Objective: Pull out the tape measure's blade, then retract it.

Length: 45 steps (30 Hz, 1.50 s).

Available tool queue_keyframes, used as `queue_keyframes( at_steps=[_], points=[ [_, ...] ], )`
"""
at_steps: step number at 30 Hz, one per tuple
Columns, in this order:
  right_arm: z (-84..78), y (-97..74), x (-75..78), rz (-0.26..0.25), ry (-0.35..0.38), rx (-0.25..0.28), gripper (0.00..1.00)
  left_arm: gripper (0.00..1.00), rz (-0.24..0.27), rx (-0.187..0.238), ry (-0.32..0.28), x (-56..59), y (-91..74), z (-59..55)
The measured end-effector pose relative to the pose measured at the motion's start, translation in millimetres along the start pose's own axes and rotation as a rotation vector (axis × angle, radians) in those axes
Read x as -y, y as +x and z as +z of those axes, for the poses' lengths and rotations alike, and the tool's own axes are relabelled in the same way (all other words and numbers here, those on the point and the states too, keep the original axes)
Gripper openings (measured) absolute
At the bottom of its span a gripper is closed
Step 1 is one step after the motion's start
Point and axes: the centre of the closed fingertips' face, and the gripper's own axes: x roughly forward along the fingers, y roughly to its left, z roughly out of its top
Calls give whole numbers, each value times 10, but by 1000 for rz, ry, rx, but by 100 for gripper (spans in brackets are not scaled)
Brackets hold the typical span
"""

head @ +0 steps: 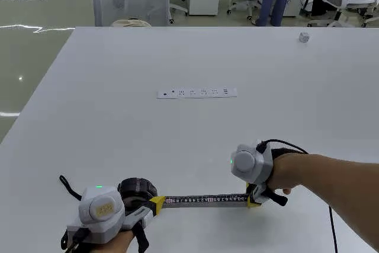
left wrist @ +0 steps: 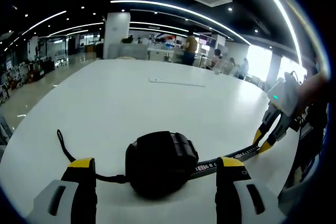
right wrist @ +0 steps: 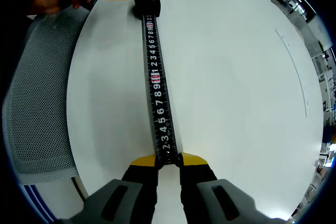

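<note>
The white table takes up most of the head view. Bare surface runs from the bottom of the frame up to its far edge near the top, and a grey chair stands beyond that edge. In the right gripper view the table's rim curves down the left of the frame, beside grey mesh.

The tape measure lies at lower left in the head view. Its black case sits between the left gripper's two yellow-tipped jaws, which are spread wide with a gap to the case on each side. A thin black strap trails off to the left of the case.

The blade runs flat along the tabletop to the right gripper at lower right, whose jaws are closed on its end.

A socket strip lies at mid-frame, well apart from both grippers. A small pale object sits at upper right.
</note>
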Motion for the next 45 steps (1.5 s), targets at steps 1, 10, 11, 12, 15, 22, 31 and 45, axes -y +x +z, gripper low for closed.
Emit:
queue_keyframes(
  at_steps=[1,10,11,12,15,22,31,45],
  points=[
    [0,-10,-4,0,20,2,15,91,1,-3,-2,10,21,1],
    [-7,-9,-9,-4,20,9,15,83,1,-21,-15,53,128,25],
    [-6,-9,-7,-2,18,9,15,81,0,-25,-10,58,144,22],
    [-7,-10,-7,-1,15,8,15,80,0,-29,-6,57,153,19],
    [-10,-4,-3,1,11,5,15,76,-2,-34,-31,53,166,13],
    [-12,-6,3,4,16,18,15,62,-26,-57,-10,73,194,-23],
    [-11,-11,-4,6,18,18,15,61,-36,-71,-11,78,207,-33],
    [-15,-5,-10,-4,18,27,14,59,-36,-89,16,80,203,-52]
  ],
)
